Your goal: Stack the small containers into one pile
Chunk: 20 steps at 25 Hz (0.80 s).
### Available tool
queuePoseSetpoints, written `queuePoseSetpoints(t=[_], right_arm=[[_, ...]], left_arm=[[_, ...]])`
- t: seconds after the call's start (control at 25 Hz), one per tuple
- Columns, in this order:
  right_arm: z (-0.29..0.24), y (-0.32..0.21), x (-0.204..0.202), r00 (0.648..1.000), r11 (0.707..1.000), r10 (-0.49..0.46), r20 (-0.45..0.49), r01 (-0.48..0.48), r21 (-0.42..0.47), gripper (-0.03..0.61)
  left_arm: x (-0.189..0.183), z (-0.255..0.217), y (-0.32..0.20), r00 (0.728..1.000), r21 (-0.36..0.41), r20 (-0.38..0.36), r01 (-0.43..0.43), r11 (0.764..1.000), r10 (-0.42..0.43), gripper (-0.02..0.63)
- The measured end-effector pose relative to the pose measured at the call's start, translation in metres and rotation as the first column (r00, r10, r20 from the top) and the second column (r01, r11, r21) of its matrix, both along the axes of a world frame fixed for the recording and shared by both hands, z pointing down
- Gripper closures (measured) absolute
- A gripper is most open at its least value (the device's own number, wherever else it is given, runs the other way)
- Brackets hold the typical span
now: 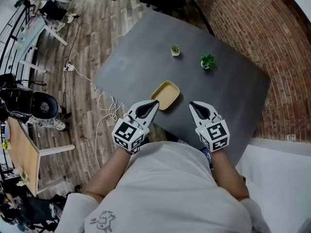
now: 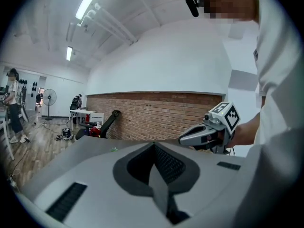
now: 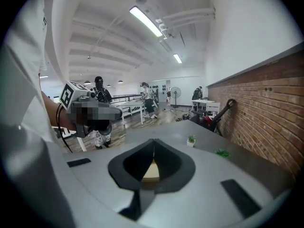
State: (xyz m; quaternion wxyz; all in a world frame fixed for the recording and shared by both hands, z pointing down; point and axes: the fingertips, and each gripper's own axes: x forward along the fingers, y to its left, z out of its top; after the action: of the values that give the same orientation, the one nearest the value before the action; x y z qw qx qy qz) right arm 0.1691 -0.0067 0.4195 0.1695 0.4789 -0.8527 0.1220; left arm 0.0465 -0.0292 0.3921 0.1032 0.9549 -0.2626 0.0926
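One yellow tray point(image 1: 165, 94), two small plants point(image 1: 175, 50) point(image 1: 207, 61) — left claw point(image 1: 154, 102), right claw point(image 1: 192, 104) both pressed together, empty.

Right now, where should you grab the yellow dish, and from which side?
Probably the near rim of the yellow dish, one jaw inside, one outside, coming from above. It lies flat and open side up, so only the thin raised rim offers a hold.

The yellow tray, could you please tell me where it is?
Head view: the yellow tray lies at the grey table's near edge, just right of the left gripper.
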Motion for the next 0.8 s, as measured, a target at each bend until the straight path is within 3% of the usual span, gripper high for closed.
queuePoseSetpoints(t=[0.44, 0.8], right_arm=[[-0.017, 0.014, -0.060, 0.996, 0.995, 0.094, -0.009, -0.093, 0.042, 0.572], [-0.027, 0.036, -0.127, 0.987, 0.983, 0.160, -0.004, -0.159, 0.095, 0.572]], left_arm=[[-0.085, -0.021, 0.013, 0.997, 0.033, -0.050, -0.051, 0.998, 0.052, 0.603], [-0.154, -0.012, 0.024, 0.992, 0.030, -0.046, -0.116, 0.993, 0.118, 0.603]])
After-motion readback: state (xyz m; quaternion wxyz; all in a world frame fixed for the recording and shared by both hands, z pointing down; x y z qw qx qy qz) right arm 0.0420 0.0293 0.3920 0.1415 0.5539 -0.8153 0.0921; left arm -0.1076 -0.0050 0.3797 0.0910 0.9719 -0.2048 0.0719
